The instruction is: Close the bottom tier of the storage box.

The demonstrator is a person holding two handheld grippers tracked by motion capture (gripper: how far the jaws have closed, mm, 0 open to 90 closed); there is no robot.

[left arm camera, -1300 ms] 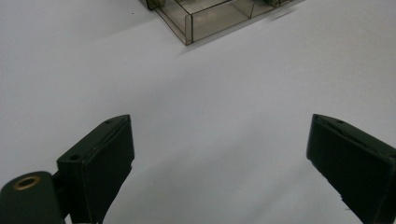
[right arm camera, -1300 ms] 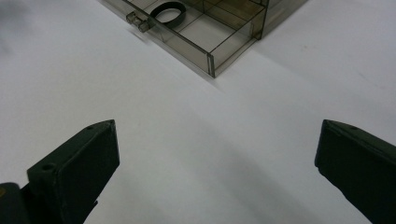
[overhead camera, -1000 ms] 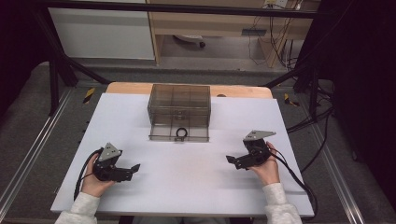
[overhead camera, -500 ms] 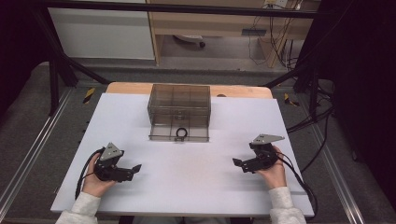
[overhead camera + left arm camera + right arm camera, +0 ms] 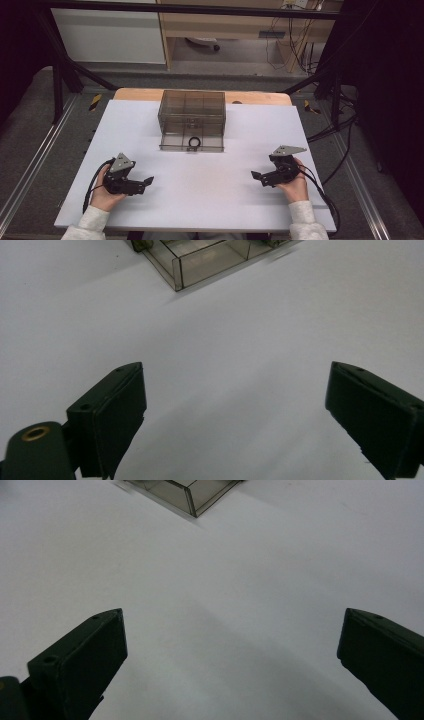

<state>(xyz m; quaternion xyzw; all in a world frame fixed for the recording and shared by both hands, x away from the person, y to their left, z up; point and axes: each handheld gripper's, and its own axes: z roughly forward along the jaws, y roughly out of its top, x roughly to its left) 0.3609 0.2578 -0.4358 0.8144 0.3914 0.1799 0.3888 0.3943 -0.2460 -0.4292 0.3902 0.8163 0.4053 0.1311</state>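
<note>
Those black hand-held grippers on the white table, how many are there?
2. The left gripper lies near the table's front left; the right gripper near its front right, jaws open.

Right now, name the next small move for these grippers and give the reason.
Probably bring the right gripper forward toward the ring pull on the clear drawer box. Both grippers are open and hold nothing; the left gripper rests low on the white table, and the box stands apart from both.

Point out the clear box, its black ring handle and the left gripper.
clear box (image 5: 192, 107), high view, on its top panel.
black ring handle (image 5: 193, 143), high view, on the ring's rim.
left gripper (image 5: 148, 180), high view, between its fingertips.
</note>
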